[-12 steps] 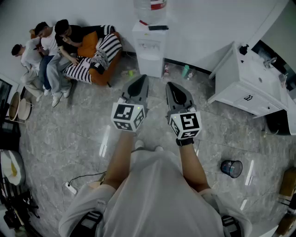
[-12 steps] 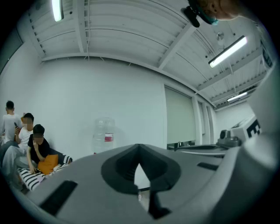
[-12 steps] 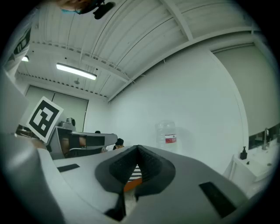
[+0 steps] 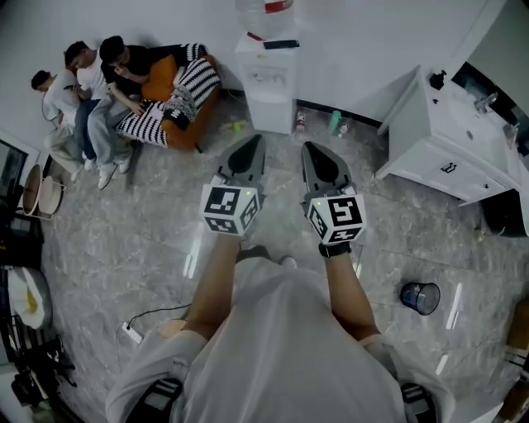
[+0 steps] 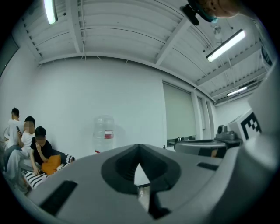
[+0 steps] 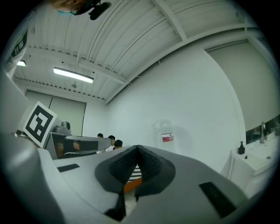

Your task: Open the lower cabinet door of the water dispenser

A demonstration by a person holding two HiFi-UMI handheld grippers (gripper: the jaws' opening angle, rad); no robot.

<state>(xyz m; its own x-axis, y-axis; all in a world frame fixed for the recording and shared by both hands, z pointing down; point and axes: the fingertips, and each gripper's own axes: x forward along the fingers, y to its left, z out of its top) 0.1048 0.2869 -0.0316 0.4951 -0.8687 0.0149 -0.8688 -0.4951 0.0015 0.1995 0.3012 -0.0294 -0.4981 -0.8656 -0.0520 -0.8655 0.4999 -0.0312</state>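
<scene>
The white water dispenser [image 4: 269, 76] stands against the far wall with a clear bottle [image 4: 267, 8] on top. Its lower cabinet door [image 4: 272, 112] is closed. My left gripper [image 4: 250, 142] and right gripper [image 4: 312, 149] are held side by side over the floor, pointing level at the dispenser and well short of it. Both have their jaws shut with nothing between them. In the left gripper view the bottle [image 5: 104, 131] shows far off above the closed jaws. The right gripper view shows the bottle [image 6: 164, 133] just as distant.
An orange sofa with striped cushions [image 4: 173, 99] and seated people [image 4: 91, 91] is at the far left. A white sink cabinet [image 4: 446, 157] stands at the right. Small bottles [image 4: 334, 122] lie by the wall. A waste bin [image 4: 420, 297] and a power strip [image 4: 131, 333] are on the floor.
The head view has shifted slightly, so the dispenser sits a little higher in the frame. Both grippers stay side by side and shut.
</scene>
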